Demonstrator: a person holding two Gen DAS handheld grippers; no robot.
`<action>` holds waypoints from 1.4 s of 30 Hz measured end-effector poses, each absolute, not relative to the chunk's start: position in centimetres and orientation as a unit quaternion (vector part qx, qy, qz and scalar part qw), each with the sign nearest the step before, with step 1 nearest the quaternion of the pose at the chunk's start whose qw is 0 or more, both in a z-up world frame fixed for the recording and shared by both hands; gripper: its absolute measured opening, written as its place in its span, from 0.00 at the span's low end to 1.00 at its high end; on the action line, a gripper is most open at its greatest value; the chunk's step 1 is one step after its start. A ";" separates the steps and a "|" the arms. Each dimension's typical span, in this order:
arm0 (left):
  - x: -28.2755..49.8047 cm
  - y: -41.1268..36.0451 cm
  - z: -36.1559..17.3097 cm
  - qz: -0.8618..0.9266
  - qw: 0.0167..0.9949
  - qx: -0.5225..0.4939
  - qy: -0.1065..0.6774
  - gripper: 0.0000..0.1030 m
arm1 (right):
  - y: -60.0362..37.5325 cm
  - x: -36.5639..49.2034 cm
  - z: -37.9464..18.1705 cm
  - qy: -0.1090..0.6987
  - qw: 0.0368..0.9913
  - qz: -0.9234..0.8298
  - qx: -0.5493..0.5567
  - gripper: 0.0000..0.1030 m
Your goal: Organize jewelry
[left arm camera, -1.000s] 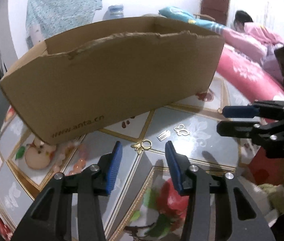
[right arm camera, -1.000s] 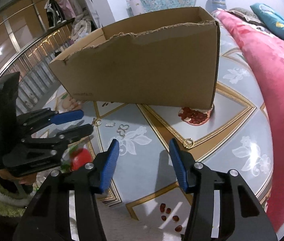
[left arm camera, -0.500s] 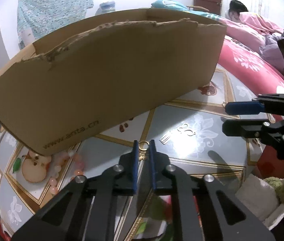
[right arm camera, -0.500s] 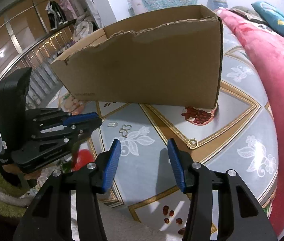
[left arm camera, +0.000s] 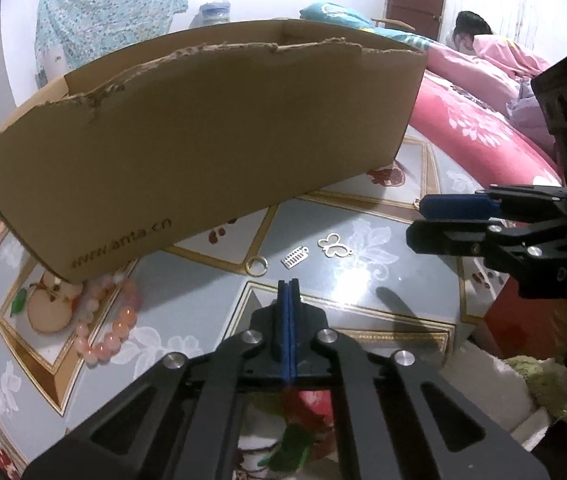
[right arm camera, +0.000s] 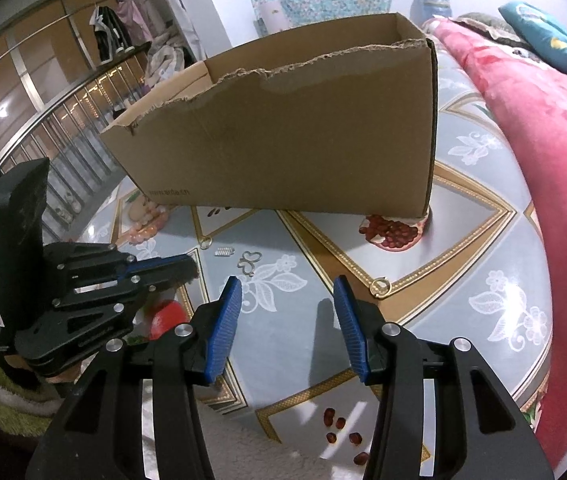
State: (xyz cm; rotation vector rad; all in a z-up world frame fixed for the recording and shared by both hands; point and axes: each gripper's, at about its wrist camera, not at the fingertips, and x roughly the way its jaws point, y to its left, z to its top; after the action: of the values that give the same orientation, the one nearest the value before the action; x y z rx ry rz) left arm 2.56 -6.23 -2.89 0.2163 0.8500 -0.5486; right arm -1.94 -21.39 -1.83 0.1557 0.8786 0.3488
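Left gripper (left arm camera: 288, 286): clenched, nothing visible between pads.
Right gripper (right arm camera: 288, 312): released.
Gold ring (left arm camera: 256, 267): just beyond left tips.
Cardboard box (left arm camera: 203, 140): behind.

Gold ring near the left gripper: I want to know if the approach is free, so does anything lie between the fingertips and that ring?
Nothing visible does. The left gripper is shut, and bare tablecloth separates it from the gold ring. The small silver charm lies to the right, apart.

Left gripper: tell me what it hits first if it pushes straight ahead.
Probably the gold ring on the table, just beyond the shut left gripper and slightly left of its line; behind it stands the cardboard box. Depth is uncertain.
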 end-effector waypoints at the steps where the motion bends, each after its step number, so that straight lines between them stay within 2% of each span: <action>1: 2.4 -6.0 -2.8 -0.260 0.870 0.101 0.406 0.00 | -21.4 -2.0 -1.8 0.422 0.888 0.167 0.075 0.44; 8: 1.6 -4.7 -1.8 -0.265 0.876 0.088 0.395 0.00 | -21.3 -2.2 -1.7 0.423 0.887 0.169 0.075 0.44; 10: 1.6 -4.7 -1.8 -0.269 0.872 0.090 0.400 0.04 | -21.2 -2.1 -1.7 0.424 0.886 0.171 0.075 0.44; 12: 1.6 -5.0 -2.0 -0.269 0.870 0.096 0.401 0.18 | -21.1 -2.1 -1.7 0.423 0.886 0.173 0.074 0.44; 15: 1.9 -5.6 -2.4 -0.273 0.865 0.102 0.408 0.20 | -21.0 -2.2 -1.6 0.422 0.887 0.173 0.072 0.44; 20: 2.1 -6.7 -3.0 -0.260 0.865 0.132 0.408 0.18 | -21.2 -2.2 -1.6 0.421 0.888 0.169 0.074 0.44; 23: 2.4 -7.0 -2.9 -0.257 0.864 0.144 0.409 0.06 | -21.4 -2.2 -1.6 0.420 0.889 0.166 0.076 0.44; 27: 2.5 -7.0 -2.9 -0.259 0.864 0.142 0.407 0.06 | -21.6 -2.3 -1.6 0.417 0.891 0.164 0.078 0.44; 29: 2.5 -6.9 -2.7 -0.258 0.866 0.139 0.405 0.00 | -21.7 -2.4 -1.5 0.416 0.892 0.162 0.077 0.44; 42: 2.8 -4.3 -1.3 -0.241 0.882 0.081 0.397 0.00 | -22.7 -2.9 -1.3 0.413 0.895 0.152 0.074 0.43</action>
State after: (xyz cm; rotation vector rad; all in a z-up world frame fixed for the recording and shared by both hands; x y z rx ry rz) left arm 2.81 -4.29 -1.29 0.1682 0.8269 -0.5024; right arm -2.86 -22.70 -1.34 0.1539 0.8556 0.3143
